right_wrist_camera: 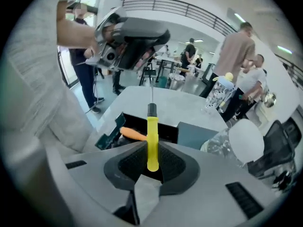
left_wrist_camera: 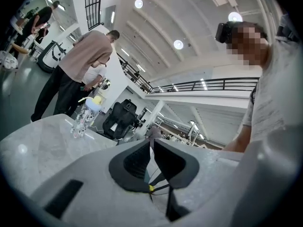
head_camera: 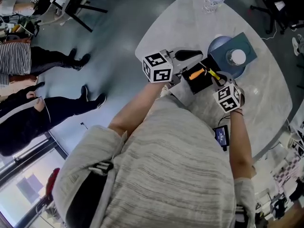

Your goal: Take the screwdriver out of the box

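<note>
Head view — box (head_camera: 200, 83) partly behind right gripper (head_camera: 218, 79).

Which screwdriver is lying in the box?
The orange-handled screwdriver lies in the black box. The yellow-handled screwdriver is out, gripped between the jaws of the right gripper.

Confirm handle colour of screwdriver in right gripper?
Yellow; the screwdriver shows best in the right gripper view.

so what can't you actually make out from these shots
Right gripper view: the tip of the yellow screwdriver, too thin and small against the busy background.
Right gripper view: most of the orange screwdriver, hidden behind the right gripper.
Head view: the rest of the box, too small and dark.
Left gripper view: the box, out of frame.
</note>
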